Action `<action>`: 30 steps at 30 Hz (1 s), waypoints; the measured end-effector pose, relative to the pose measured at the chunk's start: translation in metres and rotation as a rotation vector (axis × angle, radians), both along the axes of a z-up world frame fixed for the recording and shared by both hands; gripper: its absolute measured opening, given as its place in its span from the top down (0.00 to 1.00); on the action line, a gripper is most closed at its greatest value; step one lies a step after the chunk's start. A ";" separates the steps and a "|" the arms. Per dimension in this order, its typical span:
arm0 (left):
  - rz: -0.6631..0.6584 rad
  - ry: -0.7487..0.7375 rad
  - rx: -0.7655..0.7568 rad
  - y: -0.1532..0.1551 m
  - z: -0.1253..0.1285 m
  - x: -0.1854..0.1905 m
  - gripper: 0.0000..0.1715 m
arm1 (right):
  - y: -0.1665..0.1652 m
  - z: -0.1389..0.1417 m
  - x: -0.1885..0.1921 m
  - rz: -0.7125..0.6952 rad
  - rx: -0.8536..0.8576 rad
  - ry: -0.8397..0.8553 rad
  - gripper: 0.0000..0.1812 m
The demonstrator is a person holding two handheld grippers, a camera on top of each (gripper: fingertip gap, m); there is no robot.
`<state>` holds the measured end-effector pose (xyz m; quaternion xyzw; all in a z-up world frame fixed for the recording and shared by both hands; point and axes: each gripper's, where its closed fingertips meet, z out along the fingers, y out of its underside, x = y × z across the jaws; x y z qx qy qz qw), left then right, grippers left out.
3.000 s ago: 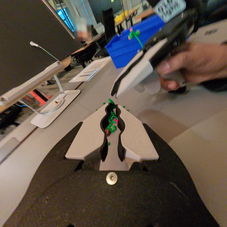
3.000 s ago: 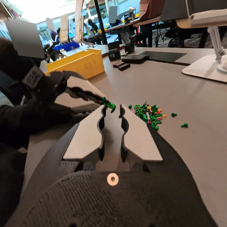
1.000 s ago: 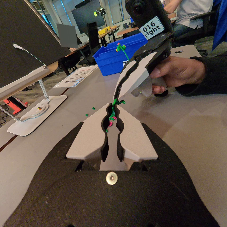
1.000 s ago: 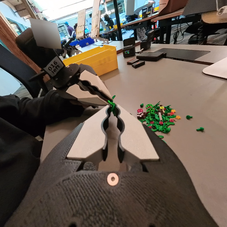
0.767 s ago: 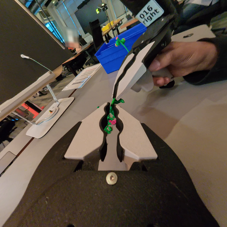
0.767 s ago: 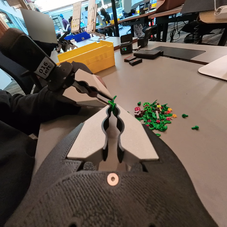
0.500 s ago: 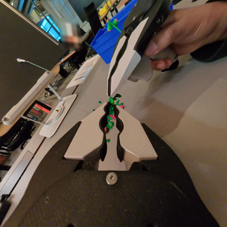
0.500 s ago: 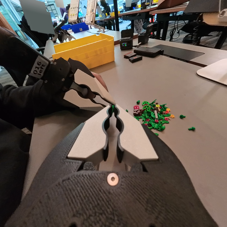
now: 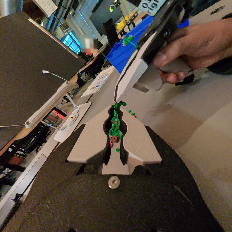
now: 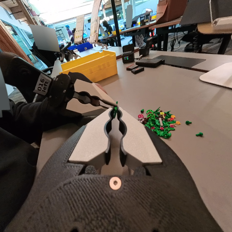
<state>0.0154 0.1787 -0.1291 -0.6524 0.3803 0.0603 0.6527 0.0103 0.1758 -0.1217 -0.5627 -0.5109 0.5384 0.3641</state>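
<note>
My left gripper (image 9: 116, 106) is shut at its tips on a small green plant piece (image 9: 115, 111), held above the grey table (image 9: 188, 113). My right gripper (image 10: 114, 108) is shut on the same green bit (image 10: 114, 112), tip to tip with the left one. In the left wrist view the right gripper (image 9: 116, 100) comes down from the upper right, with a green leaf (image 9: 122, 103) sticking out at its tip. In the right wrist view the left gripper (image 10: 112, 104) comes in from the left. Whether they hold one piece or two joined pieces I cannot tell.
A pile of small green, pink and brown plant pieces (image 10: 158, 122) lies on the table to the right, with two loose green studs (image 10: 199, 134). A yellow bin (image 10: 91, 66), black devices (image 10: 149, 62), a blue bin (image 9: 120, 55) and a white stand base (image 9: 72, 120) stand around. My two grippers' fingertips are within a few centimetres of each other.
Three seconds ago the right gripper was open near the green piece in the left gripper. It has since shut on it. Both grippers have tilted while staying tip to tip.
</note>
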 end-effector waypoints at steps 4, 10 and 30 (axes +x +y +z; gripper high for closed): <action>0.028 -0.056 -0.021 0.003 0.005 -0.009 1.00 | 0.004 0.016 0.005 -0.031 0.044 0.082 0.89; 0.004 -0.275 -0.095 0.005 0.014 -0.016 1.00 | 0.003 0.017 0.004 -0.110 0.329 0.056 0.84; 0.061 0.042 0.130 0.002 0.011 -0.004 0.95 | -0.004 0.009 0.000 -0.062 0.201 0.013 1.00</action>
